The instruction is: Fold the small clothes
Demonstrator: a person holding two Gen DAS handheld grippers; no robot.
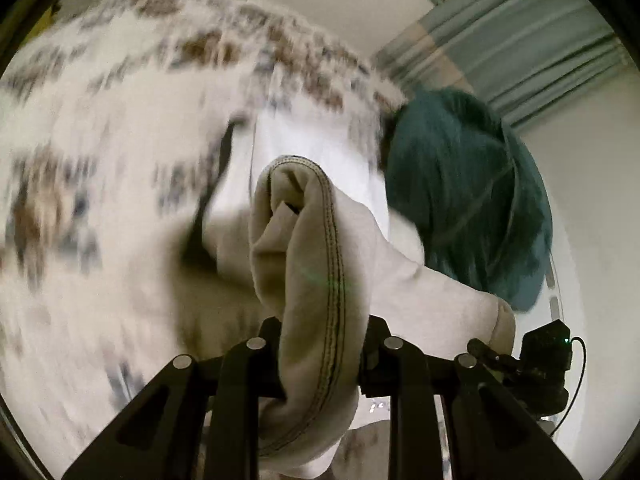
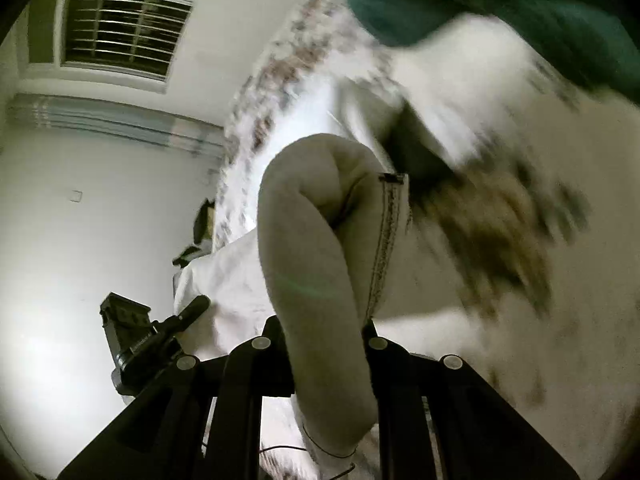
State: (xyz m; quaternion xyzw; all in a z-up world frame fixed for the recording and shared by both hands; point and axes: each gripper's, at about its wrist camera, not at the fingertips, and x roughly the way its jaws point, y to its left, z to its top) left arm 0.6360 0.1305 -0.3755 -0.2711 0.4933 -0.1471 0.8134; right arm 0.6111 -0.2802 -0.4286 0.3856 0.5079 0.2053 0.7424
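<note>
Item one: your left gripper (image 1: 322, 336), black linkage arms with round silver pins, jaws pinching a fold of the beige fleece-like knit garment (image 1: 308, 248). The bunched cloth stands up from the jaws along the view's vertical, a double row of dark stitching running lengthwise on its hem.

Item two: your right gripper (image 2: 324, 332), same build, jaws pinching another bunch of that beige garment (image 2: 308, 240). A stitched seam runs up its right edge and ends at a small dark bar tack. A loose thread hangs at the lower end.

Item three: white bedsheet with blurred brown and grey print (image 1: 100, 140), behind the garment in both views.

Item four: teal-green soft cloth (image 1: 468, 196), beside the sheet's edge.

Item five: barred window (image 2: 124, 32) and pale striped curtain (image 1: 520, 52).

Labels: no writing can be read; motion blur covers most of the background.
</note>
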